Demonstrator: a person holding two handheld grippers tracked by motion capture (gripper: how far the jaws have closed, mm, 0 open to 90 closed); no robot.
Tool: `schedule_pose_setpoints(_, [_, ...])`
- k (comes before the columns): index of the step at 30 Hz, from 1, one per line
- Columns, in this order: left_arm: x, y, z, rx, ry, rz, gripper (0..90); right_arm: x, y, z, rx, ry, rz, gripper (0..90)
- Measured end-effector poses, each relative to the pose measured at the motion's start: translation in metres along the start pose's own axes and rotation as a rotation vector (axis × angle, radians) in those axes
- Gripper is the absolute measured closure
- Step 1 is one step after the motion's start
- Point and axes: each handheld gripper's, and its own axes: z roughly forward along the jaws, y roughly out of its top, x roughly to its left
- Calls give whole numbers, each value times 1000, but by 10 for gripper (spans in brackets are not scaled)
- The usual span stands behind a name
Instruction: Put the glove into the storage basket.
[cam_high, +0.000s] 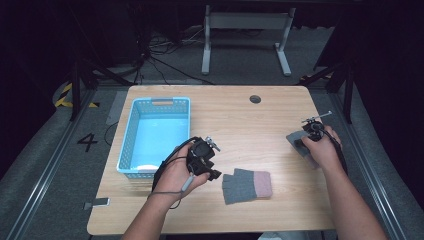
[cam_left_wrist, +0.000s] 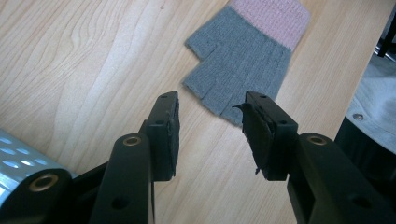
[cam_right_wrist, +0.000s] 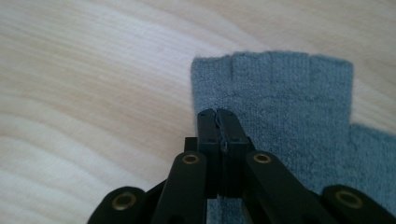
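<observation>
Gloves are the work here: two grey fingerless ones lie on the table (cam_high: 235, 115), and the blue basket (cam_high: 129, 134) at the left holds neither, so by my reading the job of gathering them has barely begun.

The left gripper (cam_left_wrist: 210, 122) hovers just short of the nearer glove (cam_left_wrist: 243, 60), the one with the pink cuff, its fingers (cam_left_wrist: 166, 128) spread wide with bare wood between them and nothing held. Seen from above, that glove (cam_high: 247, 185) lies flat near the front edge, just right of the left gripper (cam_high: 216, 173).

The right gripper (cam_right_wrist: 217, 115) sits over the second glove (cam_right_wrist: 289, 102) at the table's right side, fingers pressed together. Whether they pinch any knit I cannot tell.

Left to do, as I judge it: grasp each glove, lift it, and carry it across to the basket.
</observation>
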Motion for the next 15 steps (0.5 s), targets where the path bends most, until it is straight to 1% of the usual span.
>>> schedule_pose_setpoints(2, [0,0,0,-1,2,2,567,5,-3,-2,9,16,-22,897])
schedule_pose_setpoints(3, [0,0,0,0,2,1,564,8,-5,-3,14,24,-22,897])
schedule_pose_setpoints(4, [0,0,1,0,3,-2,564,13,-9,-4,13,38,-43,897])
schedule_pose_setpoints(6, [-1,0,1,1,3,1,565,16,-11,-5,17,45,-48,897])
schedule_pose_setpoints(12, [-2,1,1,3,2,2,565,31,-21,-10,45,92,-128,896])
schedule_pose_setpoints(13, [-2,1,2,3,2,3,565,33,-22,-11,48,101,-132,895])
schedule_pose_setpoints(14, [-2,1,2,5,2,2,565,38,-26,-12,56,121,-161,895])
schedule_pose_setpoints(15, [-2,1,2,5,2,2,565,38,-26,-12,56,121,-161,895])
